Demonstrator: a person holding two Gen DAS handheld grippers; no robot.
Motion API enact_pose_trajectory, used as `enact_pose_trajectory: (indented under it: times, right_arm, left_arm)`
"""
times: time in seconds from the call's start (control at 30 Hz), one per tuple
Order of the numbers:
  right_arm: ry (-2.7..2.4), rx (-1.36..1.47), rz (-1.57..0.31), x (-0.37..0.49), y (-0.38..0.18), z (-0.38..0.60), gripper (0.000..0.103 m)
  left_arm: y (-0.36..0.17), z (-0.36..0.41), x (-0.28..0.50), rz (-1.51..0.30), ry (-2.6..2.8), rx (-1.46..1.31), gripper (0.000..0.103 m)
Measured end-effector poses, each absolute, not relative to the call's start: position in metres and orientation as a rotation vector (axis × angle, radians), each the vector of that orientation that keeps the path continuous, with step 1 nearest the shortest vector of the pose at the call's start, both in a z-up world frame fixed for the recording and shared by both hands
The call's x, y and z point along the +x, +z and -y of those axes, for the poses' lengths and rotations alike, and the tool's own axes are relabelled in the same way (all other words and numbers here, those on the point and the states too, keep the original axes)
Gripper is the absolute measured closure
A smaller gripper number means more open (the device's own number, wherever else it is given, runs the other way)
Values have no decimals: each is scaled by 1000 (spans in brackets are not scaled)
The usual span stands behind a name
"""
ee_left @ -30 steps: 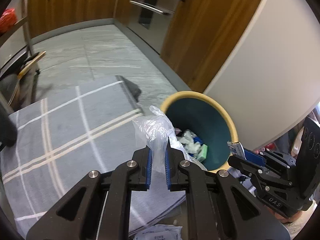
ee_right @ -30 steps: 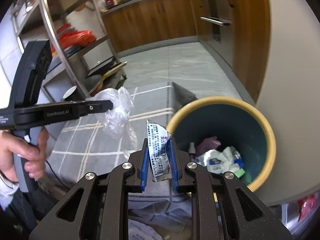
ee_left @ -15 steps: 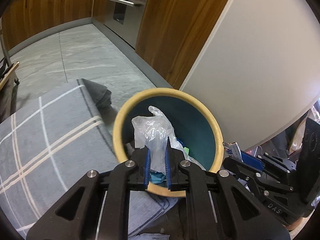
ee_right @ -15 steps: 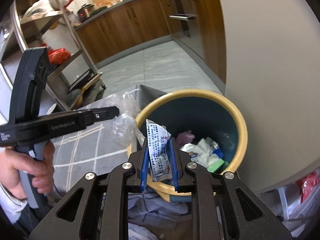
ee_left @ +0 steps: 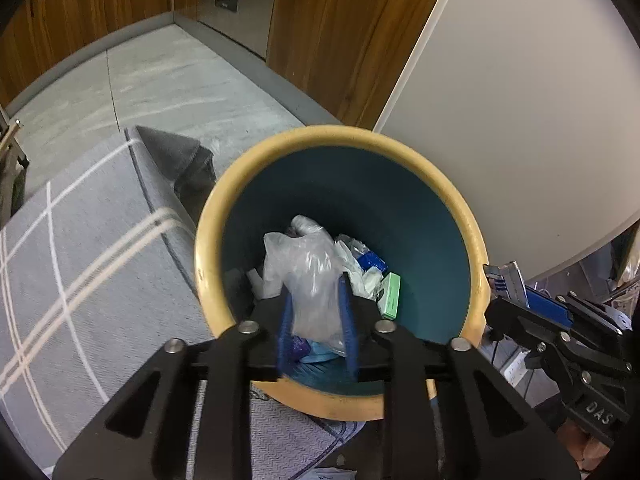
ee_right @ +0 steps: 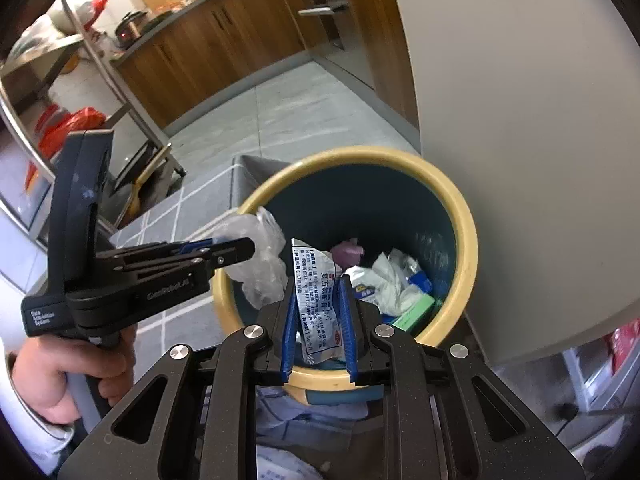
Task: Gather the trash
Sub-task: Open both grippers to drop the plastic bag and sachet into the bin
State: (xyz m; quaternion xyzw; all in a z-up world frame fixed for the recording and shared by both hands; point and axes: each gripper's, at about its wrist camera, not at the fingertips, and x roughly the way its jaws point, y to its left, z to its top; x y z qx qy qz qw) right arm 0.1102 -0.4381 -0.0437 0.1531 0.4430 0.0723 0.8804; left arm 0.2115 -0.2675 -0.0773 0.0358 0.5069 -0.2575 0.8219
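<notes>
A round bin with a yellow rim [ee_left: 340, 136] and a teal inside stands on the floor, holding tissues and a green box [ee_left: 390, 296]. My left gripper [ee_left: 316, 292] hangs over its near rim, pointing down into it. Its jaws are opening, and a crumpled clear plastic bag [ee_left: 308, 264] sits loosely between the blue pads. From the right wrist view the left gripper [ee_right: 248, 246] reaches in from the left with the clear plastic bag [ee_right: 264, 268] at its tip. My right gripper [ee_right: 318, 280] is shut on a printed silver sachet [ee_right: 316, 320] above the bin's near rim [ee_right: 360, 156].
A grey rug with pale stripes [ee_left: 80, 260] lies left of the bin, one corner folded over. A white panel [ee_left: 520, 120] stands close behind the bin, with wooden cabinets [ee_left: 340, 40] beyond. A metal rack [ee_right: 80, 60] is at far left. A person's hand [ee_right: 60, 372] grips the left handle.
Both grippers moved forward and down from beside the bin to over its opening. The left jaws have spread apart around the plastic bag. The right gripper still clamps the sachet.
</notes>
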Motion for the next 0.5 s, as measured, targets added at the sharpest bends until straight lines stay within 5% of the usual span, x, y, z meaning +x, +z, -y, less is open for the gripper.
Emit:
enact_pose_trajectory:
  times: [0.17,0.3,0.5]
  right_arm:
    - [134,324,-958,118,-58,444,82]
    - [139,313,-975,126,-63,440,81]
    - [123,276,-976,132,-61,434,51]
  left_arm:
    - [-72,263,210,-1056,-545,72,52]
    - [-64,253,210,-1040,-524,58,52]
    - [-41,233,202,-981,-498,12,33]
